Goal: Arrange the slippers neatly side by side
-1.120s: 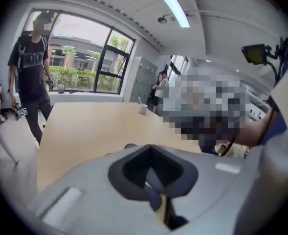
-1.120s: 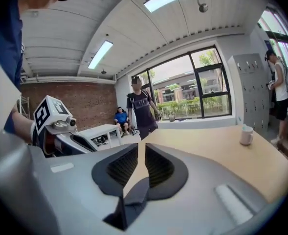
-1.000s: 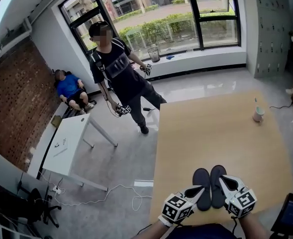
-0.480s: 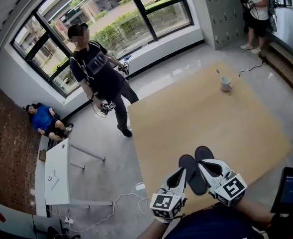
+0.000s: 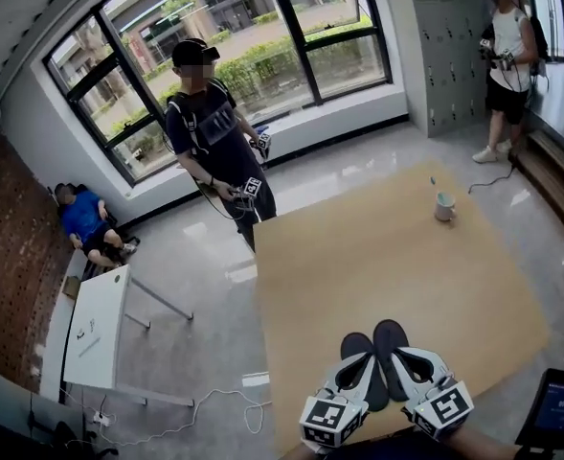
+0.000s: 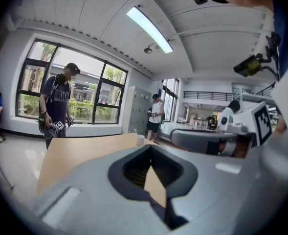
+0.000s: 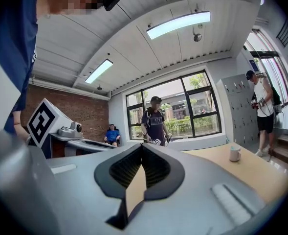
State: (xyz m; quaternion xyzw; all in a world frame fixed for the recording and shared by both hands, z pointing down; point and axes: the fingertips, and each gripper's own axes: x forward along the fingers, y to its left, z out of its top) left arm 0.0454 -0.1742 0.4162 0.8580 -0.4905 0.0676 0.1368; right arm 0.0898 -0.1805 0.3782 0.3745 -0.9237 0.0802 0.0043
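Screen [image 5: 557, 410]: at your lower right, just past the table's near corner, display lit.
Slippers: the dark pair lies on the near edge of the table [image 5: 387, 257], left slipper [image 5: 355, 346] and right slipper [image 5: 391, 335] touching side by side, toes pointing away from you.
Obstruction: your two grippers overlap the slippers' near ends in the head view; contact cannot be judged there.
Cup [image 5: 444, 206]: white, upright, alone near the table's far right, well apart from the slippers.
Standing person [image 5: 214, 132]: at the table's far left edge, holding marker-cube grippers.
White table [image 5: 95, 329]: on the floor to your left, a cable [image 5: 205, 405] trailing beside it.
Seated person [image 5: 82, 220]: in blue, against the far wall.
Far person [image 5: 507, 56]: standing by the lockers.
Left gripper [image 5: 360, 367]: aimed across the table, slightly down; jaws closed together, empty.
Right gripper [image 5: 406, 357]: beside it, aimed about level; jaws likewise closed on nothing.
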